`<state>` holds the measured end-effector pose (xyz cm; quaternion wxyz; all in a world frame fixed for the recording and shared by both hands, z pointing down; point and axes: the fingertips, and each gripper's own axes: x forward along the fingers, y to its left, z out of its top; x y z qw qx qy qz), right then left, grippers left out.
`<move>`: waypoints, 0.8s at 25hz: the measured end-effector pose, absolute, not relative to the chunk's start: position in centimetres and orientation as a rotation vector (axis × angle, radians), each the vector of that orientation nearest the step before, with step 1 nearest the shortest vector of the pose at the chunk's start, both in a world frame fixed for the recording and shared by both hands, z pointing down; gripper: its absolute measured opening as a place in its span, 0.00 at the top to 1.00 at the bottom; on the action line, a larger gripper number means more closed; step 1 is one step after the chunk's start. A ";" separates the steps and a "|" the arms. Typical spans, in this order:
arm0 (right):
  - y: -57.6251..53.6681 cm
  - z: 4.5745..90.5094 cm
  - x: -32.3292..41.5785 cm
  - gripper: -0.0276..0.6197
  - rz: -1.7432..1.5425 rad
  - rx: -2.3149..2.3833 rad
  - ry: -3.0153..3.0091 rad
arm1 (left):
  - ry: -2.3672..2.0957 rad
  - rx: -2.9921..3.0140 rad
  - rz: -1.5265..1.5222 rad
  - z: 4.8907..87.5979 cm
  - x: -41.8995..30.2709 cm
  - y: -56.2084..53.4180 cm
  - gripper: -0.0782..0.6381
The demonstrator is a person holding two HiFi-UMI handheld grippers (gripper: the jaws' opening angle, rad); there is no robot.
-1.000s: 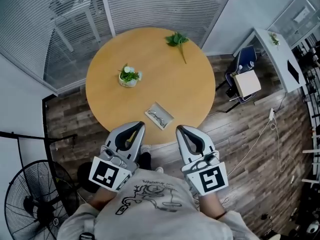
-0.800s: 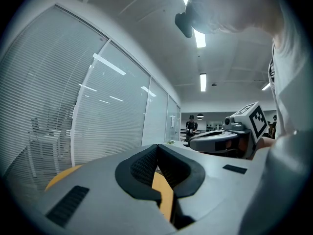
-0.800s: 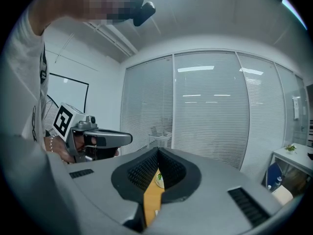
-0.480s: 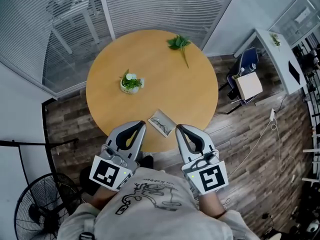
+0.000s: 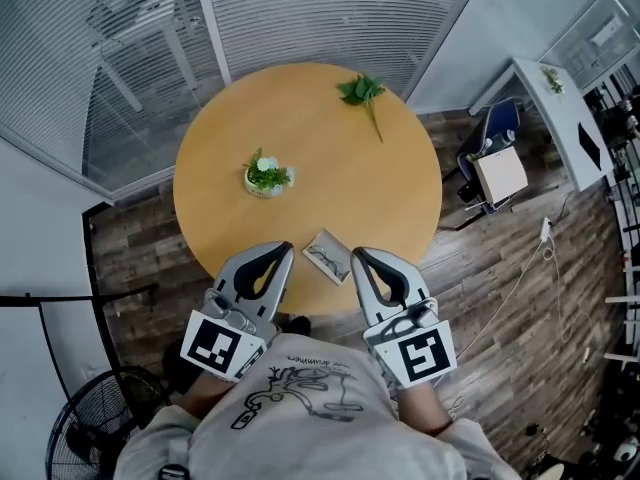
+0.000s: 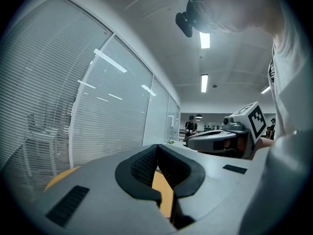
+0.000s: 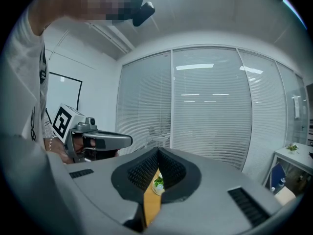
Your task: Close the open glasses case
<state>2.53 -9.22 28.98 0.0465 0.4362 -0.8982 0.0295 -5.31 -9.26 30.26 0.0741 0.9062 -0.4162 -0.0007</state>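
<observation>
The glasses case (image 5: 328, 255) lies open on the round table (image 5: 330, 168), close to the edge nearest to the person. It looks as a flat grey rectangle, turned a little diagonal, and a pair of thin dark-framed glasses lies inside it. Its material is too small to tell.

The case sits between the two grippers but touches none of them. The left gripper (image 5: 286, 247) is just beside its left end and the right gripper (image 5: 356, 254) just beside its right end. Both are of smooth grey plastic with black ribbed pads, and each carries a cube with a black and white square marker. In both gripper views the jaws are pressed together at the tips with nothing between them — only the yellow table top shows through the slit behind the pads.

The table top is of smooth, light yellow wood. Farther on it stands a small white pot with a green plant (image 5: 267, 176), and at the far edge lies a loose green sprig (image 5: 365, 93) with a long stem. Around the table is a floor of dark wooden planks (image 5: 500, 298) — behind it a glass wall with horizontal blinds (image 5: 330, 13).
</observation>
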 end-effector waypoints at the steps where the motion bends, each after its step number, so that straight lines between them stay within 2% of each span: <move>1: -9.6 29.1 2.3 0.94 0.093 1.332 -2.738 | -1.247 2.720 -0.002 30.3 -5.5 -9.7 0.86; 20: -13.5 31.2 1.2 0.95 0.126 1.387 -2.672 | -1.155 2.740 0.024 32.4 -6.3 -13.6 0.86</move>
